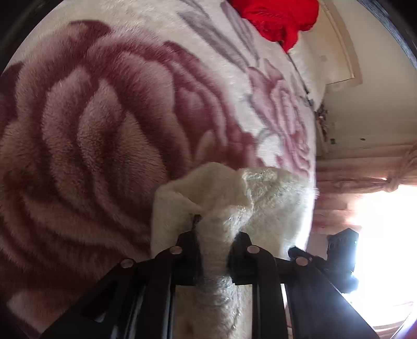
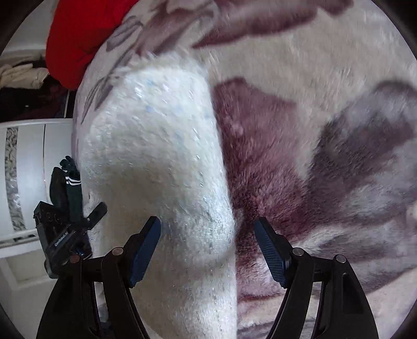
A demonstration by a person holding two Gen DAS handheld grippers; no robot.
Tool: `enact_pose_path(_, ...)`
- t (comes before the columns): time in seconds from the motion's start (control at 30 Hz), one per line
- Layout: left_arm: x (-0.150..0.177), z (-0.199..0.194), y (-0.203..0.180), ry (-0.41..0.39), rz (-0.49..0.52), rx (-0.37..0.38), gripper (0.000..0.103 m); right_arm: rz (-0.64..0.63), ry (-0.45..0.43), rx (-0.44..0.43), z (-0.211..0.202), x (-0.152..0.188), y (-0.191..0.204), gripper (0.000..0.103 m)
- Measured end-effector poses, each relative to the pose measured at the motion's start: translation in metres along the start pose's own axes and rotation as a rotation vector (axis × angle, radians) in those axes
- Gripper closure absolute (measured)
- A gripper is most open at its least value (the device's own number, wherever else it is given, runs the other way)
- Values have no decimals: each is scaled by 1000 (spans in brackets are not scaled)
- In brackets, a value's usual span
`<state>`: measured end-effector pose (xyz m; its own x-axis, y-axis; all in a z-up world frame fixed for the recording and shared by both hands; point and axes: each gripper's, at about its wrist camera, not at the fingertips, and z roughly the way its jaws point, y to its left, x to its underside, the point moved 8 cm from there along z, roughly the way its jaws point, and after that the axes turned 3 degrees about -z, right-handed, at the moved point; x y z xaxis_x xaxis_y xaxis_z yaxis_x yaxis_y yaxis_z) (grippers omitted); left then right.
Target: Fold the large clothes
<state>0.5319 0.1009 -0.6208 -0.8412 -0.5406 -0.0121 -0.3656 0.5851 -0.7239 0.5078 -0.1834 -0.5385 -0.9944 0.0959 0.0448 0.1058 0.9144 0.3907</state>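
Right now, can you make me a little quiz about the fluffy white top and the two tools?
1. True or false: the left tool is pinching the fluffy white top.
2. The right tool is: A open, B shut.
3. What colour is the cloth at the blanket's far edge?

Key: 1 true; 2 A; 3 red.

We look from each wrist along its tool, steeply down and close onto the rose-patterned blanket [image 1: 104, 130]. Both views share the white fluffy garment [image 2: 156, 156], the red cloth [image 1: 276, 18] at the far edge, and each glimpses the other tool.
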Motion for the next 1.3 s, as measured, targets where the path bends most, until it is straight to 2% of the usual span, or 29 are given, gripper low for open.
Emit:
enact_pose_path(0.07, 2, -20, -16, -25, 61, -40, 77, -44, -62, 34, -22, -3, 10, 27)
enact_pose_path(0.1, 4, -34, -27, -53, 104, -79, 72, -66, -105, 15, -37, -3, 20, 27)
enact_pose_path(0.17, 7, -59, -45, -112, 173, -131, 72, -97, -141, -33, -52, -1, 36, 28)
enact_pose_path(0.2, 9, -69, -54, -137, 201, -138, 72, -118, -118, -85, -51, 2, 51, 40)
enact_pose_path(0.23, 10, -76, -60, -154, 213, -138, 72, -132, -73, -133, -45, 6, 65, 58)
enact_pose_path(0.27, 12, -83, -68, -177, 225, -141, 72, -140, -22, -186, -34, 14, 80, 63)
enact_pose_path(0.37, 14, -74, -77, -158, 242, -109, 72, -153, 144, -259, 23, 43, 119, 68)
enact_pose_path(0.43, 12, -58, -74, -141, 235, -131, 72, -148, 209, -270, 73, 51, 141, 69)
enact_pose_path(0.5, 10, -37, -65, -107, 217, -159, 72, -134, 238, -261, 111, 48, 149, 69)
enact_pose_path(0.57, 10, -25, -59, -94, 225, -196, 72, -67, 265, -341, 112, 39, 151, 69)
enact_pose_path(0.63, 12, -18, -55, -100, 256, -228, 72, -30, 245, -411, 85, 27, 147, 68)
enact_pose_path(0.67, 13, -15, -53, -97, 266, -240, 72, -45, 200, -401, 64, 22, 139, 65)
enact_pose_path(0.7, 13, -10, -50, -96, 278, -267, 72, -56, 158, -374, 49, 18, 130, 47)
enact_pose_path(0.73, 14, -9, -49, -98, 288, -276, 72, -68, 82, -312, 27, 11, 113, 30)
enact_pose_path(0.77, 15, -7, -49, -99, 301, -280, 72, -73, 28, -257, 14, 4, 100, 28)
enact_pose_path(0.83, 17, -8, -50, -98, 324, -298, 72, -76, -77, -112, -11, -12, 64, 28)
enact_pose_path(0.9, 21, -19, -57, -114, 352, -296, 72, -27, -88, -80, -11, -22, 37, 28)
enact_pose_path(0.97, 24, -39, -58, -162, 345, -272, 72, 41, -70, -86, 4, -32, 23, 28)
enact_pose_path(1.0, 24, -45, -54, -173, 322, -271, 65, 50, -54, -80, 14, -34, 20, 28)
enact_pose_path(1.03, 23, -49, -49, -176, 296, -258, 44, 45, -39, -67, 23, -36, 18, 28)
enact_pose_path(1.07, 21, -50, -40, -173, 245, -211, 33, 35, -30, -57, 31, -39, 23, 28)
enact_pose_path(1.1, 20, -47, -35, -166, 212, -190, 27, 20, -15, -54, 40, -37, 28, 28)
enact_pose_path(1.17, 20, -23, -30, -84, 188, -136, 27, 11, 11, -60, 55, -32, 32, 28)
enact_pose_path(1.2, 20, -12, -30, -63, 197, -154, 27, 5, 27, -66, 65, -34, 36, 28)
enact_pose_path(1.23, 20, -3, -32, -57, 219, -166, 33, 6, 35, -69, 75, -32, 39, 28)
enact_pose_path(1.27, 18, 4, -35, -78, 246, -176, 49, 17, 37, -75, 80, -31, 41, 28)
enact_pose_path(1.3, 17, 10, -39, -87, 269, -185, 96, 34, 23, -86, 83, -31, 43, 28)
